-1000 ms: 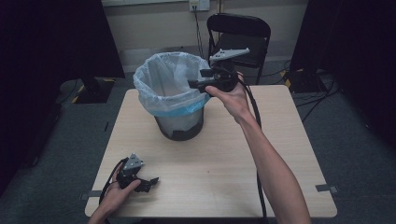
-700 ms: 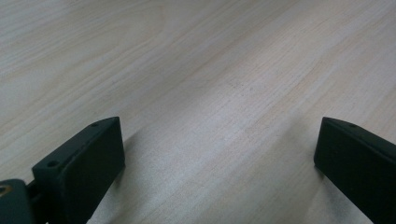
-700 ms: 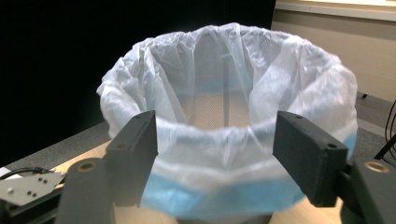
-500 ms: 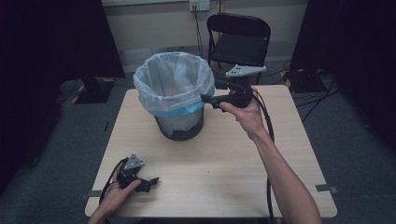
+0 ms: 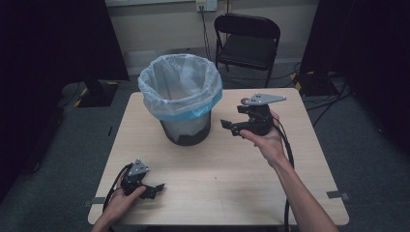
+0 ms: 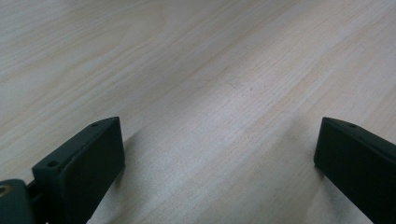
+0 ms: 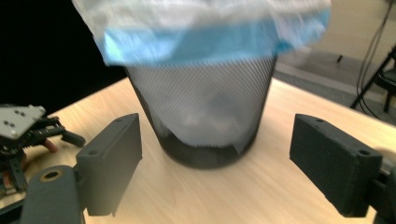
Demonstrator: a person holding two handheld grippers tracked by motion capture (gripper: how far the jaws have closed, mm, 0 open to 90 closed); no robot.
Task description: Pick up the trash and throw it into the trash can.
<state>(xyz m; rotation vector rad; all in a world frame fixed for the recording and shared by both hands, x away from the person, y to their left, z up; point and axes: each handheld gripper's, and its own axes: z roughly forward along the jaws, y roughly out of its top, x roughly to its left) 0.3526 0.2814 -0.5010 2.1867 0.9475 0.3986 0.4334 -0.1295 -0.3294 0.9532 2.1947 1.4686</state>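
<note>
A black mesh bin (image 5: 186,128) with a white and blue liner (image 5: 180,84) stands on the far left part of the wooden table (image 5: 217,188). My right gripper (image 5: 229,128) hovers just right of the bin, open, jaws pointing at it with nothing between them. In the right gripper view the bin (image 7: 205,107) rises straight ahead, framed by the wide-apart jaws of the right gripper (image 7: 217,128). My left gripper (image 5: 155,190) rests low at the table's near left corner, open. Its own view has the left gripper (image 6: 219,135) spread over bare wood (image 6: 196,70).
A black folding chair (image 5: 246,43) stands behind the table. Cables (image 5: 319,96) lie on the floor at the back right. Black curtains hang on both sides. The left gripper (image 7: 23,130) appears at the left of the right gripper view.
My right gripper has come away from above the bin's rim, moving right, lower and toward the person. The left gripper has stayed put.
</note>
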